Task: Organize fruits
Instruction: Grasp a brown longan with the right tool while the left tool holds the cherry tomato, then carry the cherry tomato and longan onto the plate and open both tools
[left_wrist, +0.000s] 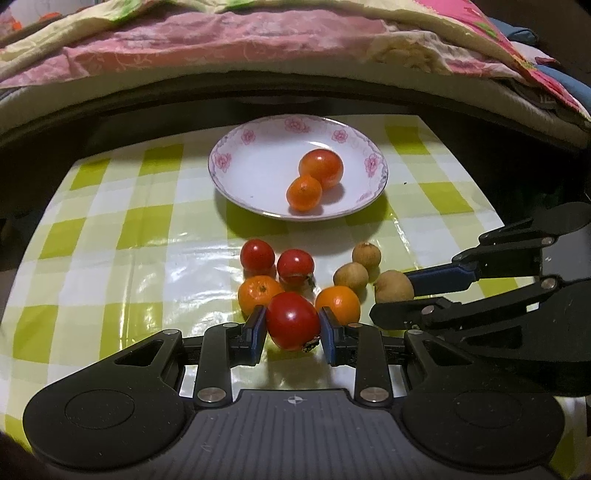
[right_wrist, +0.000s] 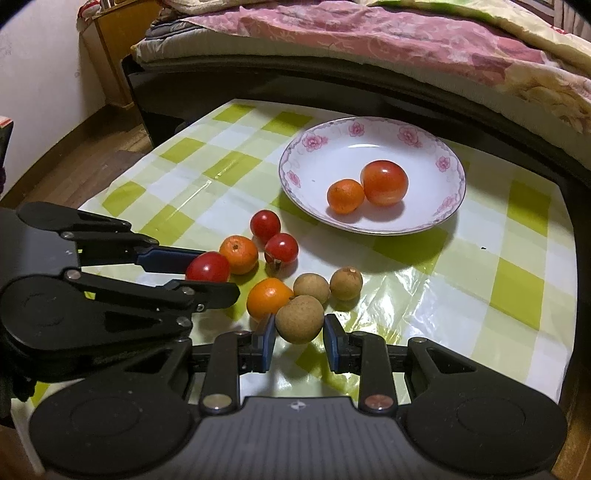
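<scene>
Left wrist view is showing the left gripper (left_wrist: 293, 322) clamping a red tomato (left_wrist: 293, 320) between its blue pads (left_wrist: 257, 326), down at the near edge of a cluster of fruit on a green-and-white checked tablecloth (left_wrist: 122, 258). Right wrist view is showing the right gripper (right_wrist: 300, 331) with its pads (right_wrist: 266, 341) closed against the sides of a brown longan (right_wrist: 299, 319), the nearest fruit in that same cluster.

Two more tomatoes (left_wrist: 257, 256) (left_wrist: 295, 266) are sitting side by side behind the held one, and two small oranges (left_wrist: 258, 292) (left_wrist: 339, 303) are flanking it, each just beyond a pad. Two other longans (right_wrist: 311, 288) (right_wrist: 346, 283) are lying just behind the gripped one, close together.

Beyond the cluster, a white plate (left_wrist: 236, 162) with pink flowers on its rim is resting on the cloth, apart from the loose fruit. Inside it, a large tomato (left_wrist: 321, 168) and a small orange (left_wrist: 304, 192) are touching each other, right of the plate's middle.

Both grippers are pointing steeply down at the table, side by side, each one's fingers appearing at the edge of the other's view. A bed with a pink floral quilt (right_wrist: 388, 40) is running along the far side of the table.
</scene>
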